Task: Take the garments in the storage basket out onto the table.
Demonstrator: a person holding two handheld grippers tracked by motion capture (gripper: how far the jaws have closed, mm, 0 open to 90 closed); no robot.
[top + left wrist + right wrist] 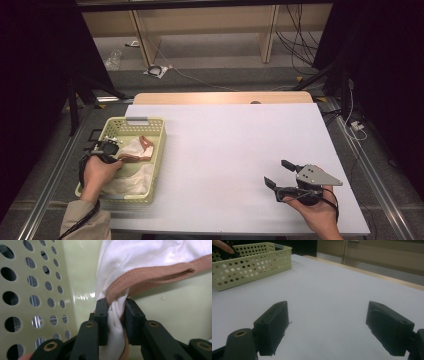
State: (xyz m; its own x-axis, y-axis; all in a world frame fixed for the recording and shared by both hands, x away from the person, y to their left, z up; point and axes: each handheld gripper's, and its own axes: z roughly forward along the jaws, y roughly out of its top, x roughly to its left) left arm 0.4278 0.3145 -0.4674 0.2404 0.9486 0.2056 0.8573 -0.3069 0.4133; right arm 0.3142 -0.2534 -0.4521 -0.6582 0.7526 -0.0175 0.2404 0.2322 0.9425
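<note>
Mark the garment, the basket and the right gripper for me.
white garment [140, 257], left gripper view, its white fabric.
basket [134, 121], high view, far rim.
right gripper [278, 173], high view, midway between its open fingertips.

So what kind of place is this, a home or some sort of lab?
Most likely a lab or recording workspace: a white-covered table hemmed by dark curtains, loose cables on the floor behind, and hand-held tongs, the right one hovering open.

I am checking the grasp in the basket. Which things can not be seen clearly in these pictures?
- White cloth: the left gripper view's edges cut it off; its full shape is unknown.
- Left gripper: in the high view the hand hides its jaws.
- Basket: the right gripper view's left edge cuts it, and its wall hides the contents.
</note>
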